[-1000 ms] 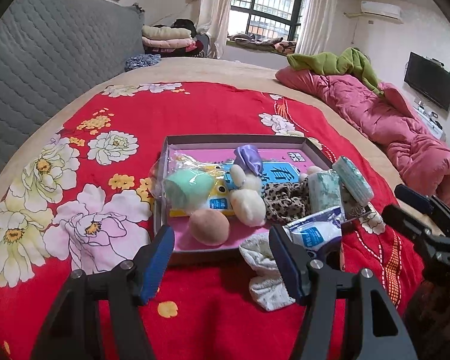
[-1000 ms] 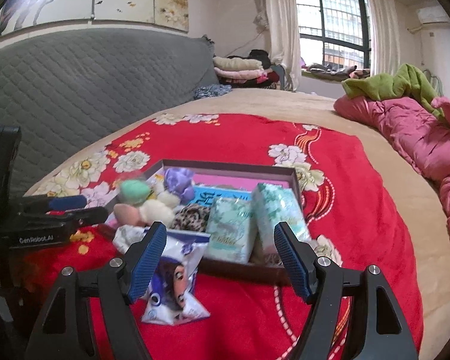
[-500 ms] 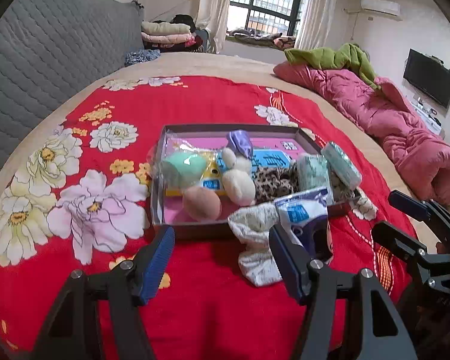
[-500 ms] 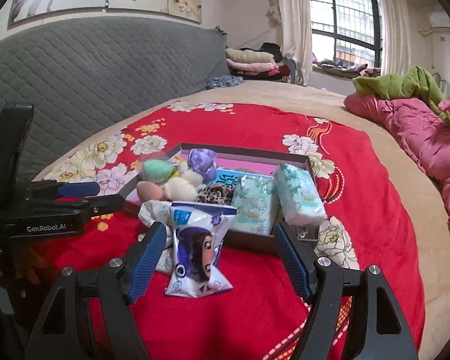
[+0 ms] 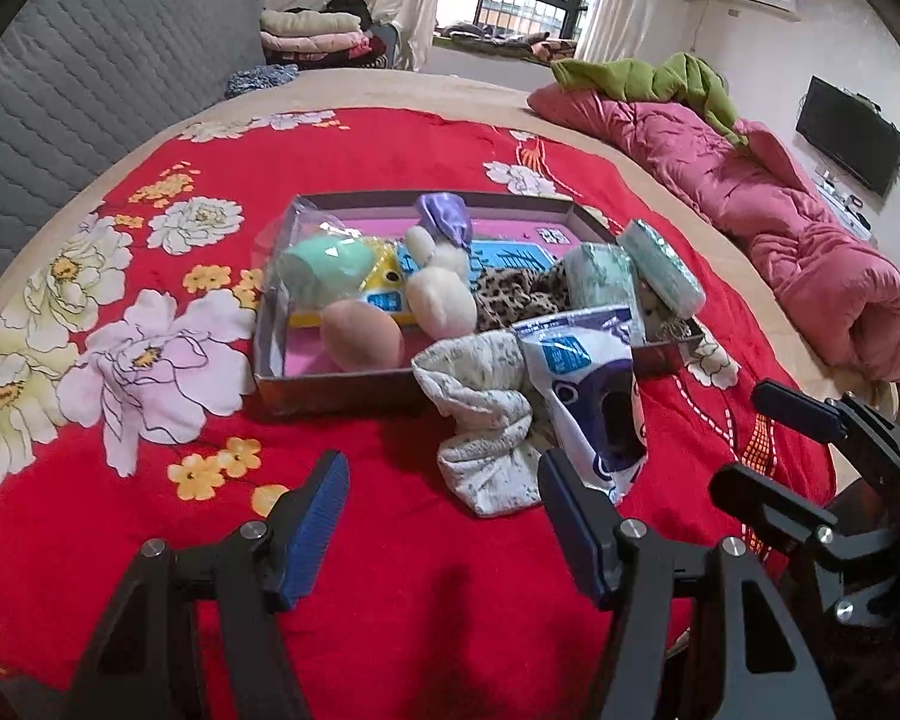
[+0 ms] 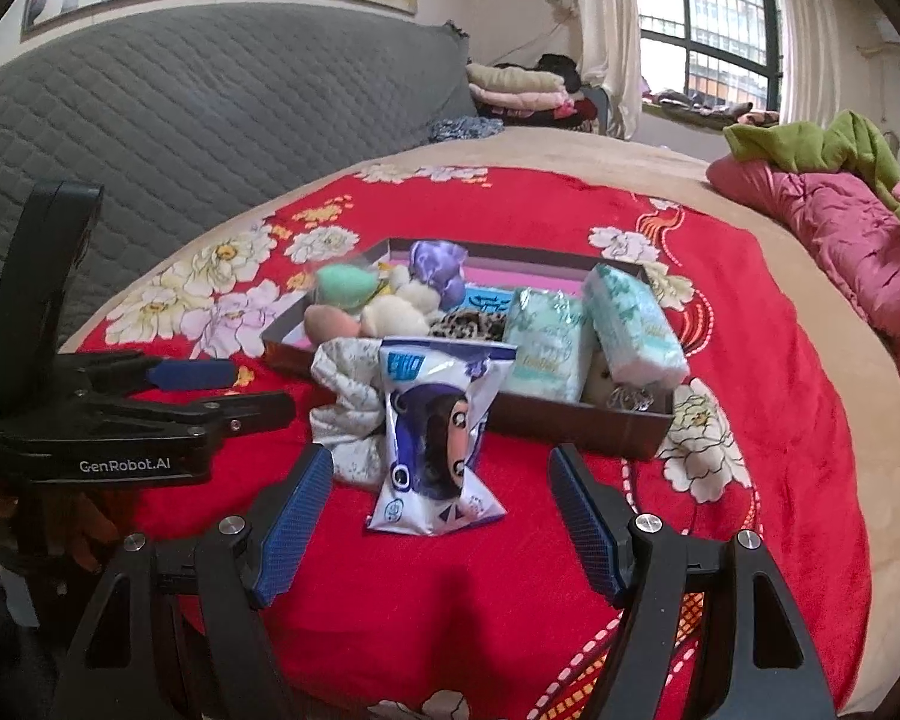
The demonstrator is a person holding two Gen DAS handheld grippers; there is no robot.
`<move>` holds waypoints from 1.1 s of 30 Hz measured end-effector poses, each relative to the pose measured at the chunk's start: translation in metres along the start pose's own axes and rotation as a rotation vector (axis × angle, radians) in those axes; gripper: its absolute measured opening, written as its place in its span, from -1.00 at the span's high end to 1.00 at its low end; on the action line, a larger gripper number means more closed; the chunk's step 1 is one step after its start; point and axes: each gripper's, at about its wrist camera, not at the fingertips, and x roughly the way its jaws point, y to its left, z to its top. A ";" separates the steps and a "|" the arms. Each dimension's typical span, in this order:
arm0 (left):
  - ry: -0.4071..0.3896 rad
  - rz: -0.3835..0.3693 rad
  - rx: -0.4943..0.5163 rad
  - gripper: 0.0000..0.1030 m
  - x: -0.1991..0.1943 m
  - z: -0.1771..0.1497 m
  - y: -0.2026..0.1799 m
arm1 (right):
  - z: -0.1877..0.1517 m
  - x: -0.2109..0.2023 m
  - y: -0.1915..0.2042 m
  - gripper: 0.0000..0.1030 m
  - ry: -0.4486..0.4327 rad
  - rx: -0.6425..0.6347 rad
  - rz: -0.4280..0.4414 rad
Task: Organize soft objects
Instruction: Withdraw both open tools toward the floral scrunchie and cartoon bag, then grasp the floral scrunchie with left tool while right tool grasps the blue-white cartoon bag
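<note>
Landmark: shallow cardboard tray (image 5: pixel 336 387) on the red floral bedspread (image 5: pixel 150 516); all places are given from it, left to right.

- Left gripper (image 5: pixel 444 483) — short of the tray's near wall, jaws spread wide, nothing between them.
- In the tray, left end: mint-green sponge (image 5: pixel 324 267), peach sponge (image 5: pixel 360 336).
- In the tray, middle: cream plush toy with a purple satin bow (image 5: pixel 441 294), leopard-print cloth (image 5: pixel 510 297).
- In the tray, right end: two green-and-white tissue packs (image 6: pixel 594 333), leaning on each other.
- Outside the tray, against its near wall: crumpled pale speckled cloth (image 5: pixel 486 420); just right of it, touching, a blue-and-white cartoon pouch (image 6: pixel 432 426) propped upright.
- Right gripper (image 6: pixel 441 504) — near side of the tray, wide open and empty, the pouch framed between its fingers.

Step judged in hand: approach to the two loose items. The next move likely calls for advancing the right gripper, pinching the pouch mid-body, then lifting it over the near wall.
</note>
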 end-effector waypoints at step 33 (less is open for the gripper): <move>0.105 -0.051 0.004 -0.26 0.062 0.009 0.000 | -0.002 0.089 -0.016 -0.47 0.137 0.012 -0.002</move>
